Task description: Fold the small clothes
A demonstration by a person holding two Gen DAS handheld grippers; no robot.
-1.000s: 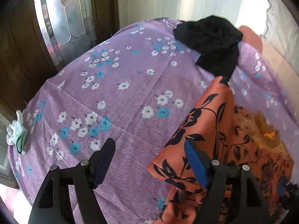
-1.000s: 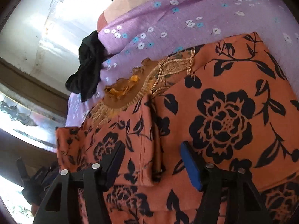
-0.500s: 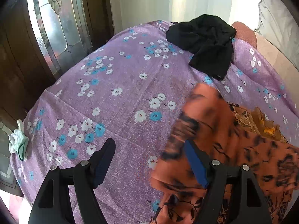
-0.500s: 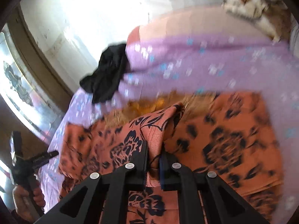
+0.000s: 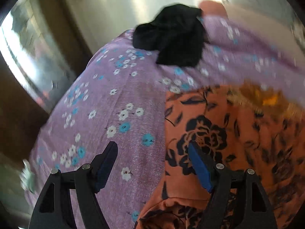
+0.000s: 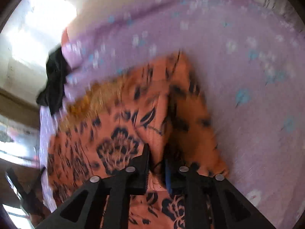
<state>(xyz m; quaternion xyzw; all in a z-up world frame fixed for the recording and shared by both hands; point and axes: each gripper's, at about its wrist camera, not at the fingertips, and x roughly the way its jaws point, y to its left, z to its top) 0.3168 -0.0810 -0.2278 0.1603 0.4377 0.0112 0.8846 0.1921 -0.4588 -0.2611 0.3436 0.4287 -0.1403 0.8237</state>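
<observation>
The right wrist view is showing the right gripper (image 6: 156, 164) with its two fingers drawn together on a raised fold of the orange floral garment (image 6: 133, 126), the pinched cloth standing up in a ridge straight ahead of the fingertips. The rest of the garment is lying flat ahead and to the left of this tool, on the purple flowered sheet (image 6: 247, 87), which is filling the space ahead and to the right. A patch of golden-brown embroidery (image 6: 99, 99) is sitting at the garment's far left end, though blur is softening it. Only this view is showing that grip.

The left wrist view is showing what the other cannot: the left gripper (image 5: 152, 164) is hanging with its fingers wide apart and nothing between them. The left finger is sitting over the bare purple flowered sheet (image 5: 106, 103), while the blue-padded right finger is sitting over the straight edge of the orange floral garment (image 5: 219, 133), which is spreading ahead and to the right of this tool. Whether either finger is touching the cloth cannot be told. Far ahead, a crumpled black cloth (image 5: 171, 36) is lying on the sheet; the right view is catching it only as a dark strip (image 6: 53, 80) far to its left.

No writing or label is readable in either view.
</observation>
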